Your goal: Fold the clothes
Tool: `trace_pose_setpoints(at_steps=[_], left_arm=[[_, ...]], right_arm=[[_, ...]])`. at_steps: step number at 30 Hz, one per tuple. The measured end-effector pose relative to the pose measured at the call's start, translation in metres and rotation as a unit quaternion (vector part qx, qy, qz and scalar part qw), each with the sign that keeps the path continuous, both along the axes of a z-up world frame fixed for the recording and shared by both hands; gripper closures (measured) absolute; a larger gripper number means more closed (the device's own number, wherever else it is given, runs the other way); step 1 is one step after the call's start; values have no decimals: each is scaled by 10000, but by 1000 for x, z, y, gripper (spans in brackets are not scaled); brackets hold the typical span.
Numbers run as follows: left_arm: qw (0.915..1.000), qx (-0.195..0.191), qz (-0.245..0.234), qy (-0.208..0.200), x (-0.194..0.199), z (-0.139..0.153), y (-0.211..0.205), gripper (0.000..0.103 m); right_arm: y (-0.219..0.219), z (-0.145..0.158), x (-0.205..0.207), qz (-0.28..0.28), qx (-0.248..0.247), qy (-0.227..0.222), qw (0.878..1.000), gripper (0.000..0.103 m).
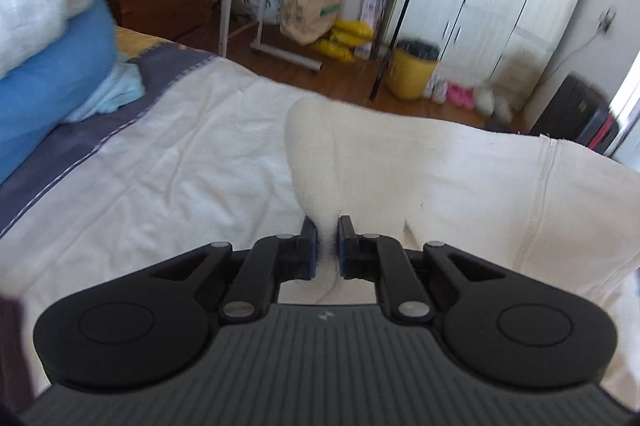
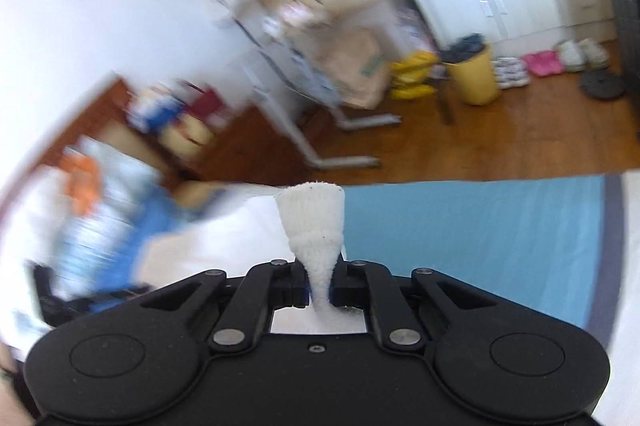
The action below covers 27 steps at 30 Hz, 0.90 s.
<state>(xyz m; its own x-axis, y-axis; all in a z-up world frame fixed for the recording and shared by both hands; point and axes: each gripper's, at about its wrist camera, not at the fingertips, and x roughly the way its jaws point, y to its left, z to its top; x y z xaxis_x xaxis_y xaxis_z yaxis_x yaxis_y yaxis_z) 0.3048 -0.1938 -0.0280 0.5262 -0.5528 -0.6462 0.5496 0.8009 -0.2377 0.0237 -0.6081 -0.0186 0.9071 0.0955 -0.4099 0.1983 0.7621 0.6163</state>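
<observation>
A: Left claw first?
B: Nearly closed, pads pinching a bunch of the white garment. The cloth fans up toward twelve o'clock and spreads off to three.
A: Right claw?
B: The same: jaws clamped on a tuft of white fleece that flares upward at twelve.
A: Where's the garment overall?
B: Lifted over the bed, strung between both claws; a blue sheet lies from one to three o'clock.
A: Which step?
B: Probably lifting an edge to start a fold.
A: Next?
B: I'd carry both corners across together, keep the edge taut, lay it flat before letting go.
</observation>
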Motion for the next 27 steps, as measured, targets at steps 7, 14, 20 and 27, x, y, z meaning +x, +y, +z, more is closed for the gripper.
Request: trace_pose_setpoints(at_steps=[7, 14, 20, 27], left_arm=[[9980, -454, -204, -383, -95, 26, 98, 93], [9980, -258, -12, 569, -161, -49, 161, 93], [9897, 160, 53, 1419, -165, -79, 163, 91], [9931, 380, 19, 1108, -186, -69, 167, 92]], right_arm=[[68, 48, -79, 831, -369, -45, 9958, 92], [72, 22, -138, 1839, -255, 914, 9784, 92], [96, -37, -147, 1681, 360, 1301, 9765, 92], [114, -49, -185, 1424, 678, 679, 9851, 92]])
